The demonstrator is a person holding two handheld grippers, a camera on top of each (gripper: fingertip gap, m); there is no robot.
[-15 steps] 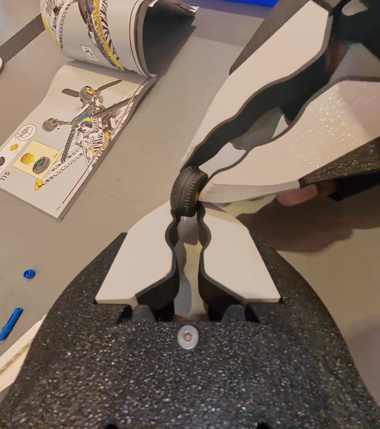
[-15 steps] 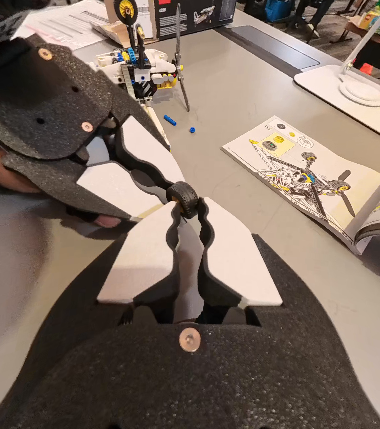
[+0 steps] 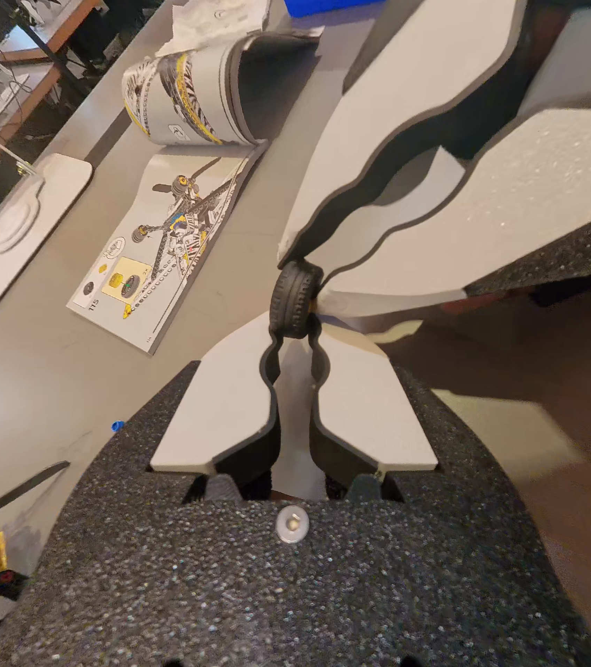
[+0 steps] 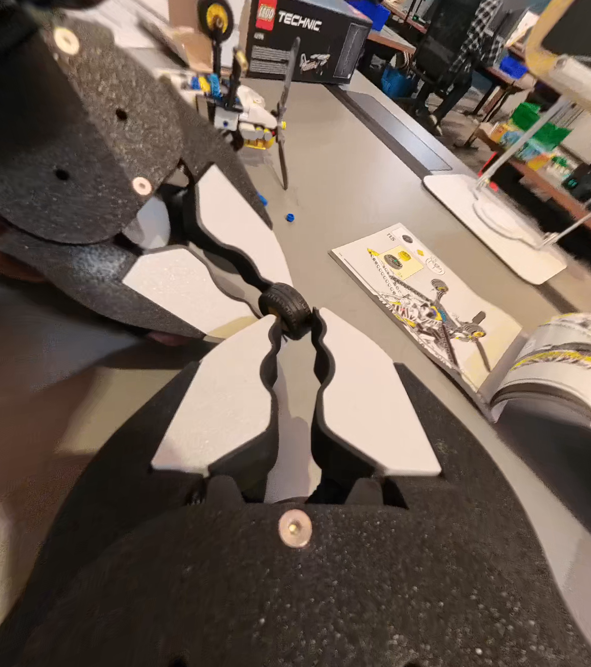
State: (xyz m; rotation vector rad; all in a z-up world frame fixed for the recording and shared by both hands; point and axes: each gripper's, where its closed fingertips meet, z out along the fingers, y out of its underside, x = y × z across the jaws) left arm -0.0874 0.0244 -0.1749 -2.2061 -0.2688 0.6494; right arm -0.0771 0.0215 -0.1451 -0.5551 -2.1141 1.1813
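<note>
A small black tyre with a yellow hub [image 3: 294,301] is held above the grey table between both grippers. In the left wrist view my left gripper [image 3: 292,334] is shut on its lower edge. My right gripper [image 3: 304,278] comes in from the upper right, with its fingertips on the top and the hub side. In the right wrist view the tyre [image 4: 286,306] sits between my right gripper's tips [image 4: 294,321], which press on its two sides. My left gripper [image 4: 268,292] reaches in from the upper left and grips it too.
An open instruction booklet [image 3: 164,252] [image 4: 431,296] lies on the table. A partly built brick aeroplane [image 4: 247,119] and a dark box [image 4: 304,39] stand at the back. A small blue piece [image 4: 289,217] lies loose. A white lamp base [image 4: 485,223] is at the far right.
Both grippers have tilted and shifted together with the tyre still between them, so more of the room behind shows. The grip on the tyre looks unchanged.
</note>
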